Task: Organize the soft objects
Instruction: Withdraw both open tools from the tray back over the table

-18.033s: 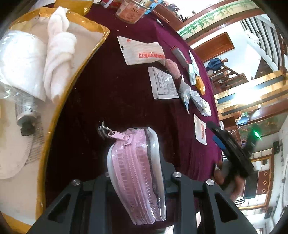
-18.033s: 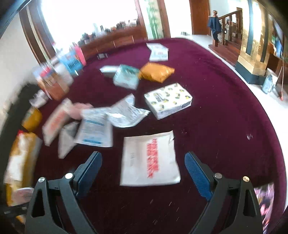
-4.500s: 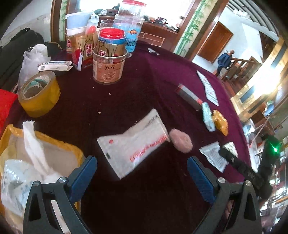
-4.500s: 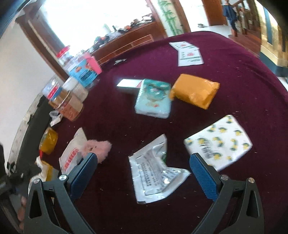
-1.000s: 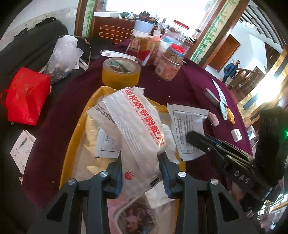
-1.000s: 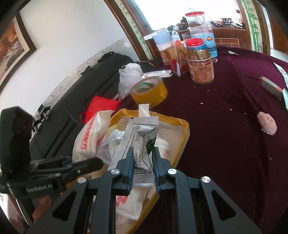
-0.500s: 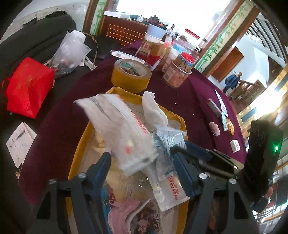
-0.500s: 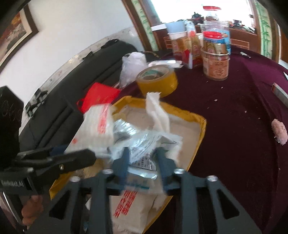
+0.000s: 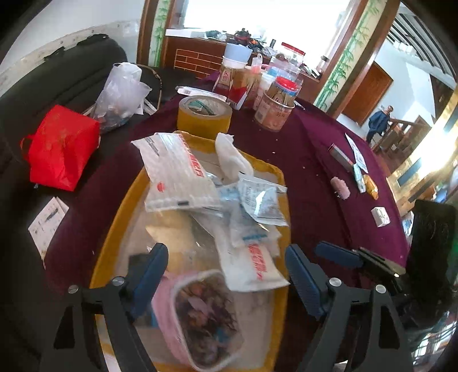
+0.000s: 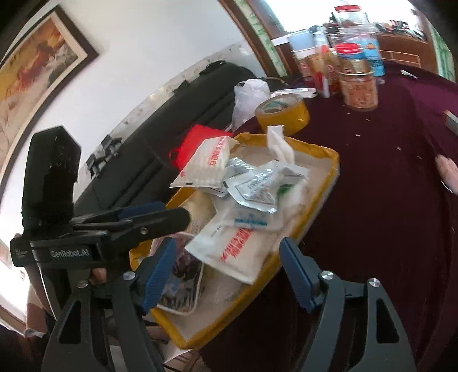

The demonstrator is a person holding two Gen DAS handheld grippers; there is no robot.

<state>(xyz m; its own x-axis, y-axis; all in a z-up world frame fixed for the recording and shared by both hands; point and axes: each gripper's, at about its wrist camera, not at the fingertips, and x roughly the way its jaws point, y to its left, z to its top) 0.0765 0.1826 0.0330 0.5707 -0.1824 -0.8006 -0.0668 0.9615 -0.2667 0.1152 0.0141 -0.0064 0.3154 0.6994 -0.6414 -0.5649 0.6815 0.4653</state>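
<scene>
Both grippers (image 9: 226, 274) (image 10: 226, 271) agape over heaped yellow tray (image 9: 114, 217), pouches seemingly overhanging.

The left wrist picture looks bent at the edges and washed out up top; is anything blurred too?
Left wrist view: fisheye bending, dark corners, window blown out white, the packet over the tray smeared. Right wrist view: same bending, window glare top right, packets slightly soft.
</scene>
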